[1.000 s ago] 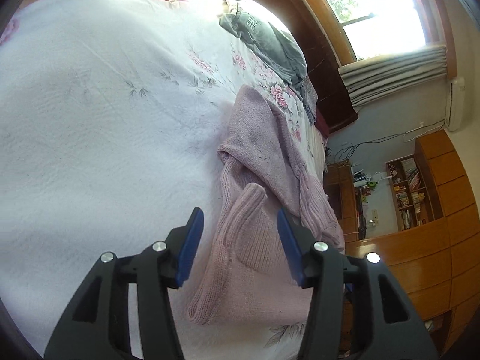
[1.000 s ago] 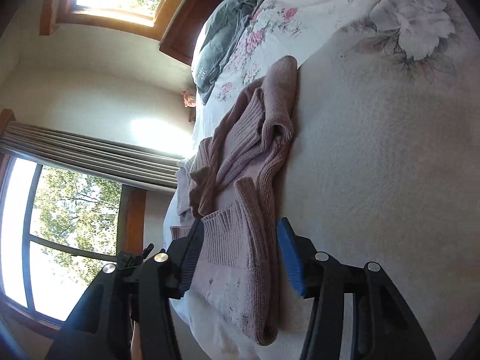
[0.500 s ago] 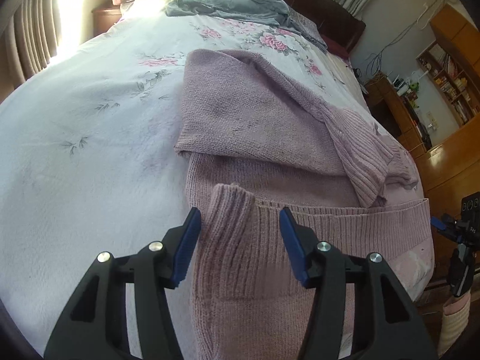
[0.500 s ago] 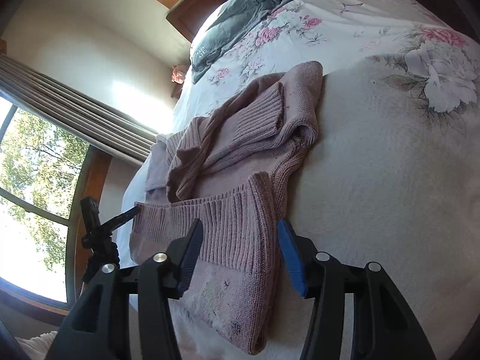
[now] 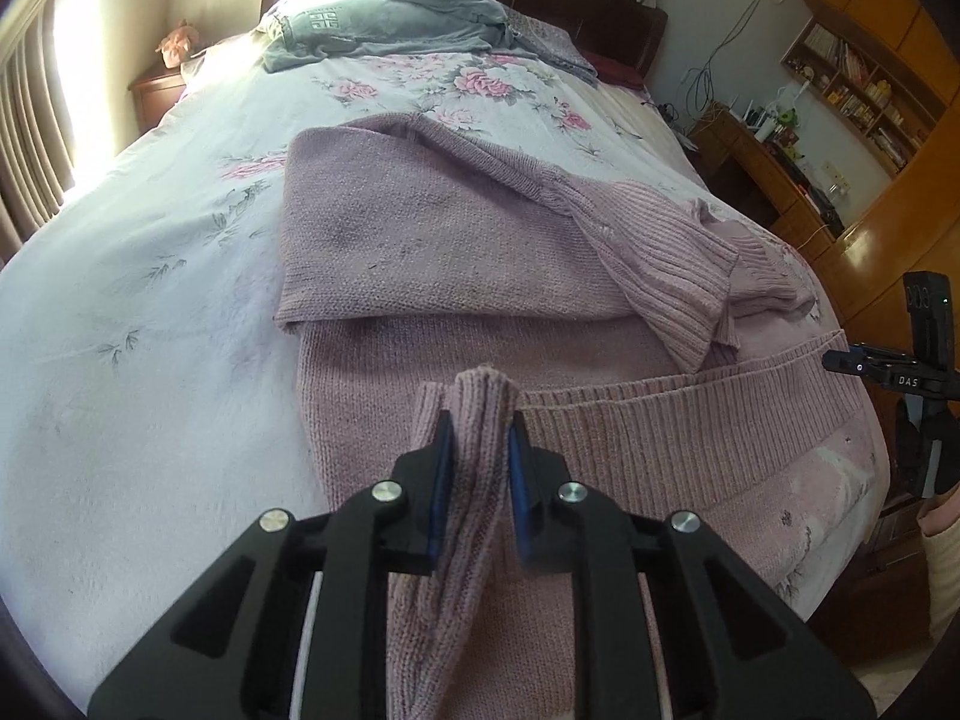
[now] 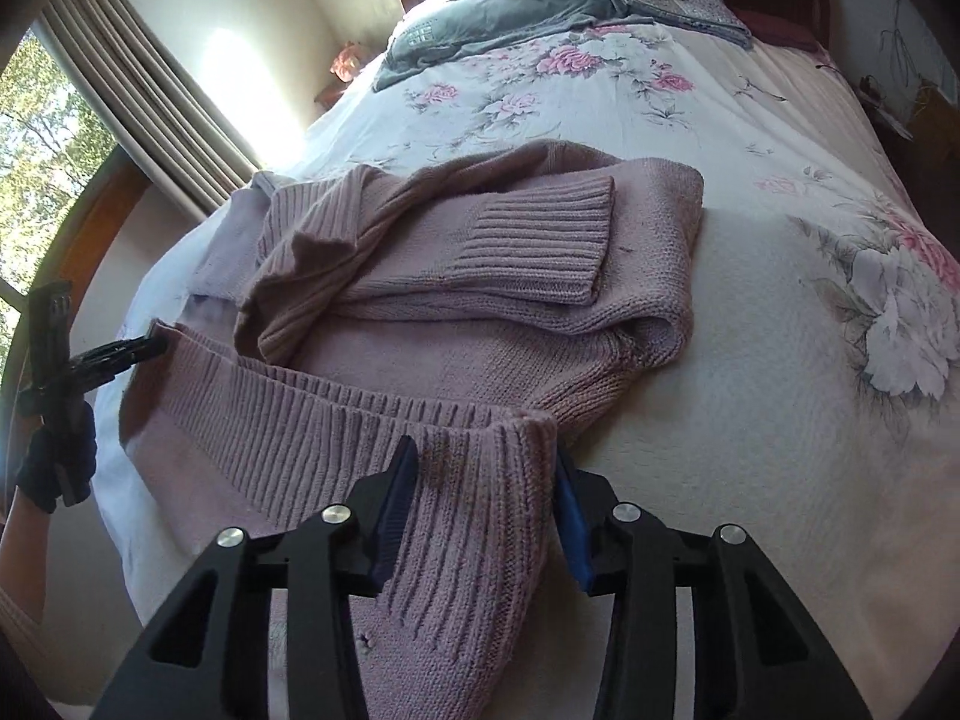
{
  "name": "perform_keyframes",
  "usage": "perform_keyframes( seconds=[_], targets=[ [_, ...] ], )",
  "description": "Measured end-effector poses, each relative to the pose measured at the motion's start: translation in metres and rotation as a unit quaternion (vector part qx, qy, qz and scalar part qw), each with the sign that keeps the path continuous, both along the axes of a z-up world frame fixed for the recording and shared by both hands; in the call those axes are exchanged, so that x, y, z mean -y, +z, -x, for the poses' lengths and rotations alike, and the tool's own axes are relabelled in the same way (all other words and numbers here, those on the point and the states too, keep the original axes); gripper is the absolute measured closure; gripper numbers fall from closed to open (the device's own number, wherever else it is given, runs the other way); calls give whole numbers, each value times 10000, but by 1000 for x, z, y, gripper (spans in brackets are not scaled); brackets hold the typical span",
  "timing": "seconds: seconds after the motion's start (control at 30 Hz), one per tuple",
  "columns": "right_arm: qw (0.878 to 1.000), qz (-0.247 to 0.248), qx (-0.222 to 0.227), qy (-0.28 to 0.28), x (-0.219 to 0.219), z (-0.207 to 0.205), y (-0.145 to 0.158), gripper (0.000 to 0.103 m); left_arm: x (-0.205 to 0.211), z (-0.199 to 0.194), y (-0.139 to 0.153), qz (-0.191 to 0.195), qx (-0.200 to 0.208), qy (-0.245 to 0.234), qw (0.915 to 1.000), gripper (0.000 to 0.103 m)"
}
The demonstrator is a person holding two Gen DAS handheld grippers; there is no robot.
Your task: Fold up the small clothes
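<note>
A: What lies on the bed (image 5: 150, 312)?

B: A mauve knitted sweater (image 5: 456, 252), partly folded, on the floral bedspread (image 6: 750, 192) near the foot edge. Its upper part is doubled over the body, and one ribbed sleeve (image 6: 540, 252) lies across the fold.

A: How does the left gripper (image 5: 477, 450) stand?

B: Its blue pads are drawn together, clamped on one corner of the ribbed hem (image 5: 690, 414), which bunches upward between them.

A: And the right gripper (image 6: 483, 489)?

B: Its fingers flank the opposite hem corner, touching the knit on both sides; the cloth fills the gap, so it grips the sweater.

A: What else is on the bed?

B: A grey garment (image 5: 390, 24) at the headboard end, well apart from the sweater. A shelf (image 5: 864, 90) on the far wall holds books.
</note>
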State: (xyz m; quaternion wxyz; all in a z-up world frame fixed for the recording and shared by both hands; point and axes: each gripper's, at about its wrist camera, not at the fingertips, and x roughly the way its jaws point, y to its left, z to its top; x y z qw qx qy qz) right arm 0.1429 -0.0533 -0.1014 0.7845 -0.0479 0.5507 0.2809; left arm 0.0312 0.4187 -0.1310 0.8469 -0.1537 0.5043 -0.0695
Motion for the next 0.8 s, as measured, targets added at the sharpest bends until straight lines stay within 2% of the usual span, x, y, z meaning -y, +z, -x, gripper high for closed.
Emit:
perform_keyframes(
  seconds=[0.07, 0.1, 0.17, 0.2, 0.3, 0.37, 0.53, 0.6, 0.73, 0.8],
  targets=[
    [9998, 136, 145, 76, -1, 3, 1, 77, 1, -5, -7, -53, -104, 36, 9999, 73],
    [9996, 150, 209, 77, 0, 5, 3, 80, 3, -5, -8, -93, -108, 35, 9999, 74],
    [9992, 192, 351, 54, 5, 10, 9, 84, 4, -3, -4, -170, -37, -9, 9998, 82],
    [9989, 190, 431, 65, 7, 14, 13, 85, 4, -1, -1, -120, 17, -60, 9999, 90],
    [9984, 20, 555, 112, 12, 29, 27, 93, 0, 14, 15, 433, 343, -114, 9984, 92],
    [9978, -253, 585, 172, 16, 40, 40, 93, 0, 28, 31, 669, 642, -223, 9954, 92],
    [9912, -1177, 582, 152, 30, 47, 75, 94, -1, 49, 73, 876, 1260, -312, 9877, 92],
    [9862, -1548, 574, 118, 35, 37, 89, 94, -7, 47, 90, 1091, 1544, -249, 9816, 92],
    [9775, -1935, 842, 56, 40, 12, 121, 94, -22, 27, 120, 1510, 2046, -73, 9671, 92],
    [9769, -1864, 1043, 11, 38, -5, 133, 94, -28, 7, 127, 1369, 2151, 90, 9669, 92]
  ],
)
